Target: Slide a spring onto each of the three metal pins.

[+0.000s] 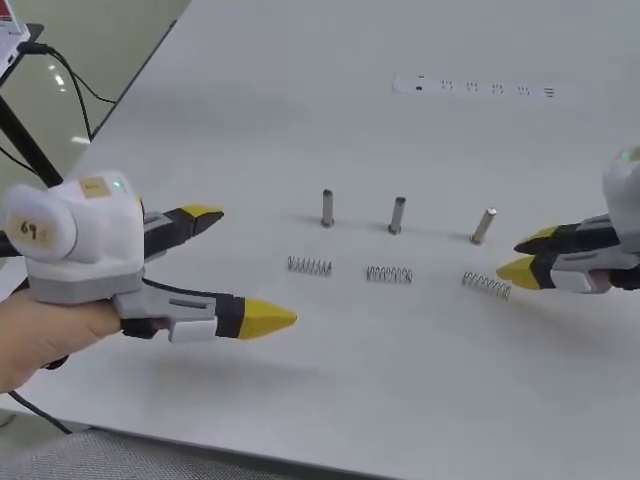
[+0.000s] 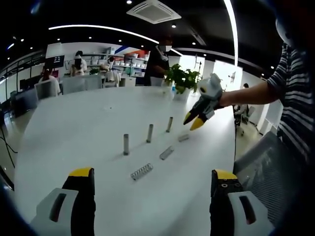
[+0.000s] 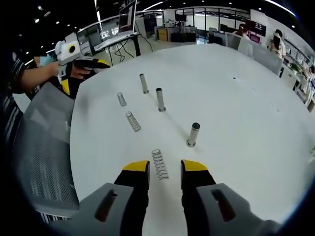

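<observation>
White table (image 1: 450,400) carries all items. Left tool (image 1: 250,265) hangs over the table's left side, released: jaws wide apart, nothing between them, well apart from the springs. Right tool (image 1: 512,258) is likewise released, jaws narrowly parted and empty.

The head view shows a power strip (image 1: 485,88) lying near the far edge. The left gripper view shows a potted plant (image 2: 183,78) beyond the table.

Three pins stand upright in one row: left pin (image 1: 327,208), middle pin (image 1: 397,215), right pin (image 1: 484,226). One spring lies flat just in front of each, long axis along the row: left spring (image 1: 309,266), middle spring (image 1: 389,274), right spring (image 1: 487,285).

In the right gripper view the right spring lies just ahead of the tips, in line with the gap, its axis pointing away from the tool.
</observation>
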{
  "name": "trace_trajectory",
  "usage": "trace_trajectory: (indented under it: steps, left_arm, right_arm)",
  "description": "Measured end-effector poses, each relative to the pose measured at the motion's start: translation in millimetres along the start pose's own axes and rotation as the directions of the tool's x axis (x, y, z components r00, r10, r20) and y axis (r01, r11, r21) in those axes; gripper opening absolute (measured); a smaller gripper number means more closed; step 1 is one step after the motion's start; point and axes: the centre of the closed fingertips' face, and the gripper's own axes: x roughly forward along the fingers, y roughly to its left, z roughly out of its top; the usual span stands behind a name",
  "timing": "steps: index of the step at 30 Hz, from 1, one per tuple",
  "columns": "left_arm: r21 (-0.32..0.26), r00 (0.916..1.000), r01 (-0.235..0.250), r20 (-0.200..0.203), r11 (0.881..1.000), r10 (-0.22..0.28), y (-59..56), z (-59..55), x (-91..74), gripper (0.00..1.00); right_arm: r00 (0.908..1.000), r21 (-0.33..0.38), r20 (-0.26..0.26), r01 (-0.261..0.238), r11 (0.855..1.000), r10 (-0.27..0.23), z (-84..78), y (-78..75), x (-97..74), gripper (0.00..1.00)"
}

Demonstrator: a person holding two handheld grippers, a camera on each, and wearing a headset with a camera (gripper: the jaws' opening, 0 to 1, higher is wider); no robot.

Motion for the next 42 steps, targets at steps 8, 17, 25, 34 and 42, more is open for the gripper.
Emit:
trace_trajectory:
  steps: [8, 17, 25, 34, 42]
  left_arm:
    - [0.0, 1.0, -0.001, -0.002, 1.0, 0.001, -0.1, -0.8, -1.3, 0.96]
    - [0.003, 1.0, -0.001, -0.004, 1.0, 0.001, -0.9, -0.1, -2.3, 0.96]
    - [0.004, 1.0, -0.002, -0.007, 1.0, 0.002, -0.8, -0.8, -3.1, 0.96]
    - [0.003, 1.0, -0.003, -0.007, 1.0, 0.003, 0.0, -1.3, -3.4, 0.95]
    - [0.0, 0.9999, 0.004, -0.012, 1.0, -0.004, -3.4, -3.0, -1.3, 0.95]
  right_arm:
    - [0.9925, -0.144, -0.12, -0.039, 0.989, 0.022, -10.0, 10.0, 10.7, 0.22]
    - [0.9789, -0.211, -0.204, -0.056, 0.976, 0.012, -16.2, 9.6, 22.8, 0.18]
    - [0.9644, -0.223, -0.264, -0.081, 0.971, 0.02, -22.2, 8.6, 27.6, 0.15]
    - [0.9498, -0.239, -0.312, -0.105, 0.965, 0.026, -29.6, 9.8, 30.8, 0.09]
    - [0.9513, -0.267, -0.307, -0.112, 0.957, 0.026, -30.3, 10.2, 30.5, 0.07]
